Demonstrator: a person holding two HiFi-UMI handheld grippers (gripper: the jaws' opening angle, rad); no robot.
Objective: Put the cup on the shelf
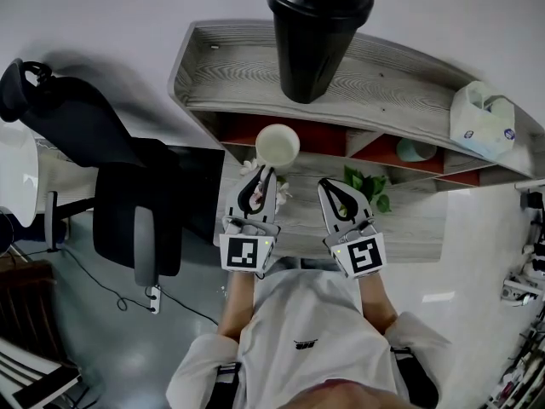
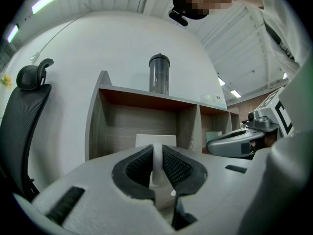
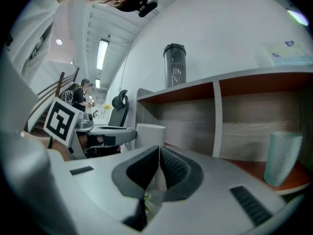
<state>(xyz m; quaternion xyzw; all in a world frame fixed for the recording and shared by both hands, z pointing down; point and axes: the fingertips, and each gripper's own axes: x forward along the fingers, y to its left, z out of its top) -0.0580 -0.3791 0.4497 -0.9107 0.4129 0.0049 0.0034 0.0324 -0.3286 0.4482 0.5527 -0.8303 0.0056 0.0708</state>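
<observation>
Cup (image 1: 278,146): a white cup in the middle of the head view. It is up in the air, right in front of the left hole of the shelf and just under the top board. Its open mouth faces up.
Left hand-held gripper (image 1: 261,177): closed tight on the cup. In the left gripper view the cup's thin white wall sits between the two dark pads (image 2: 177,166).
Right hand-held gripper (image 1: 334,190): jaws pressed together with nothing held between them. It is just beside the left one, on its right in the frame, and does not touch the cup.
Shelf (image 1: 230,75): grey wood with red-brown insides, across the upper middle of the head view.
Black bottle (image 1: 315,32): stands upright on the top board, at the top centre of the frame.
Green cup (image 1: 415,150): a pale cup that stands in the right hole of the shelf.
White bag (image 1: 484,119): lies on the top board at the far right.
Plant (image 1: 368,186): green leaves on the worktop (image 1: 413,220), just right of the right hand-held gripper.
Chair (image 1: 128,203): black, at the left of the frame.
</observation>
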